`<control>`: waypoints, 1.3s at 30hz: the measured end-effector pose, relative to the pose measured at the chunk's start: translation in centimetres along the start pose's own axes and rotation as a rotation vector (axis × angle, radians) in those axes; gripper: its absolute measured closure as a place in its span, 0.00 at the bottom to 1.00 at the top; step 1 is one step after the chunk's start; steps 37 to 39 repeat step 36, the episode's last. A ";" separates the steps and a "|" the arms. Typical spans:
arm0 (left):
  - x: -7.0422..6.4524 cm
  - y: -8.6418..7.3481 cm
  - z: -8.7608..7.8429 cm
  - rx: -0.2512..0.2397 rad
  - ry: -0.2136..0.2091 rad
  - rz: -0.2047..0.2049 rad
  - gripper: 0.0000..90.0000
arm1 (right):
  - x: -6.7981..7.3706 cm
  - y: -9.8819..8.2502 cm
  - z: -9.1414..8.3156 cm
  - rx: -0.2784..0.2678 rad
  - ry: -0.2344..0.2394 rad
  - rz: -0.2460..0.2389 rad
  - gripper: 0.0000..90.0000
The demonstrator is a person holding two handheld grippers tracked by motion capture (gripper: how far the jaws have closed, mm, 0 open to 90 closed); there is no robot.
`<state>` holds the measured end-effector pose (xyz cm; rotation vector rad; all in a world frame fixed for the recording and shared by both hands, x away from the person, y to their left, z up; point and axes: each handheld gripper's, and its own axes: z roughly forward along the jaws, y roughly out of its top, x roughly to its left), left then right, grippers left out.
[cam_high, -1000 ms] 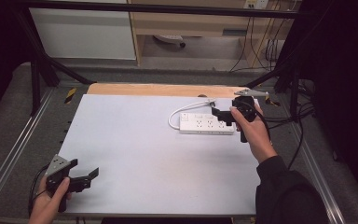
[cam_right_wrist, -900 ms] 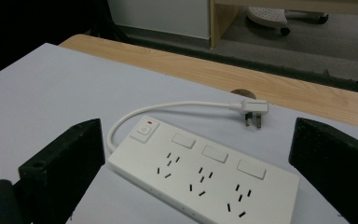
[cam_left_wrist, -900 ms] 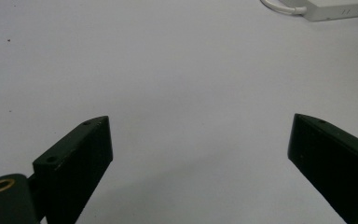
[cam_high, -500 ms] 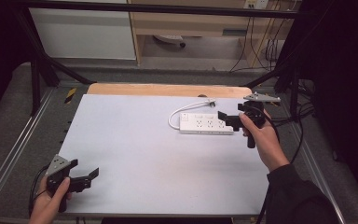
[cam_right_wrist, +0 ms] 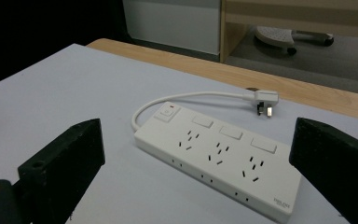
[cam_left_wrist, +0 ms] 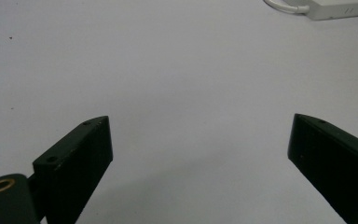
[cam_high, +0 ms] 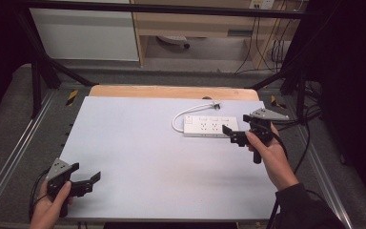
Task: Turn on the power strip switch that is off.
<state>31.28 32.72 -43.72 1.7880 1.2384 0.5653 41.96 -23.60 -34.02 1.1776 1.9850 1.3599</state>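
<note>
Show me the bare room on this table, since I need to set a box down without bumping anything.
Most of the white table is bare: the stretch between the left claw at the near left corner and the power strip, and the near edge. It is crowded only at the far right, where the strip, its looped cable and plug and the right claw sit together.

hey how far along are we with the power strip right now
Done: nothing visibly; the power strip lies flat on the table, its plug loose beside it. In hand: the right gripper hovers open at the strip's near end, gripping nothing. The left gripper waits open at the table's near corner. Left: closing on the strip and whatever follows.
</note>
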 end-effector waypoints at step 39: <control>-0.1 0.0 -0.2 -0.010 -0.003 0.008 0.07 | 0.7 -14.4 -3.5 0.181 -0.058 -0.054 0.03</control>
